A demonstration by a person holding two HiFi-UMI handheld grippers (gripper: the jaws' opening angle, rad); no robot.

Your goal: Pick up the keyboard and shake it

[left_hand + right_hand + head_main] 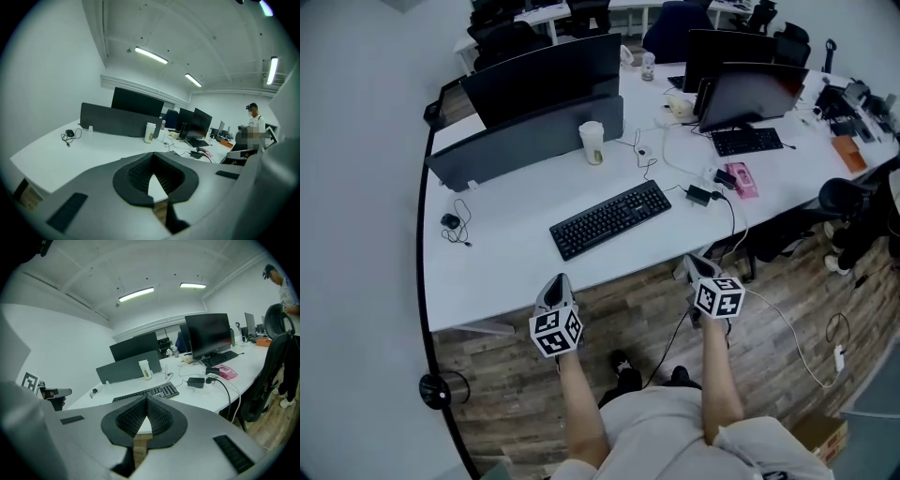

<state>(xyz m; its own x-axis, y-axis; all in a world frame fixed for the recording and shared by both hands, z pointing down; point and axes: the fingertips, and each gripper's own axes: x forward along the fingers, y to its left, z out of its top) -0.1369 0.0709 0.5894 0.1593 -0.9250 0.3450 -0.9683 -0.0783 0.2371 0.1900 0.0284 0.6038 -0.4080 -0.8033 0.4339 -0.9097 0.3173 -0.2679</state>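
Note:
A black keyboard (610,218) lies flat on the white desk (516,202), angled from lower left to upper right; it shows too in the right gripper view (147,393). My left gripper (554,289) hovers just off the desk's near edge, below the keyboard's left end, jaws shut on nothing. My right gripper (697,265) hangs off the edge to the keyboard's right, also shut and empty. In the left gripper view the shut gripper (151,165) points over the bare desk.
A paper cup (592,142) stands behind the keyboard by a dark divider (530,136) and monitor. A power brick (700,195), pink item (742,180) and cables lie at right. A mouse (450,221) sits far left. A second monitor and keyboard (746,141) stand beyond. A person stands far off.

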